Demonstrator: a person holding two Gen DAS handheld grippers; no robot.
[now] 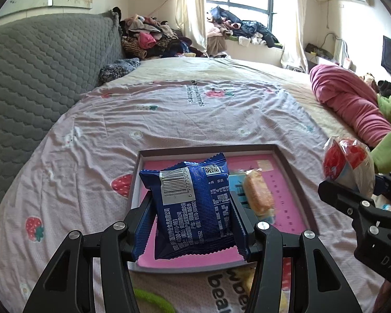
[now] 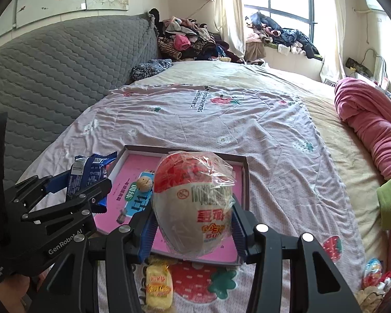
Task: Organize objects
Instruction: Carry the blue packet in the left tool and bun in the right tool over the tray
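Left gripper (image 1: 193, 208) is pitched down, clamped on the blue snack packet (image 1: 193, 206), with the pink-lined tray (image 1: 286, 161) just beyond and below. Right gripper (image 2: 193, 224), pitched alike, is pinched on the plastic-wrapped egg (image 2: 193, 200) over that tray.

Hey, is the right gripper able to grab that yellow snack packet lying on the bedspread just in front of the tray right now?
Probably not yet. The right gripper is shut on the egg-shaped wrapped snack, so it has no free grip. The yellow packet lies unobstructed, close below it, beside the tray; it would need to drop the egg first.
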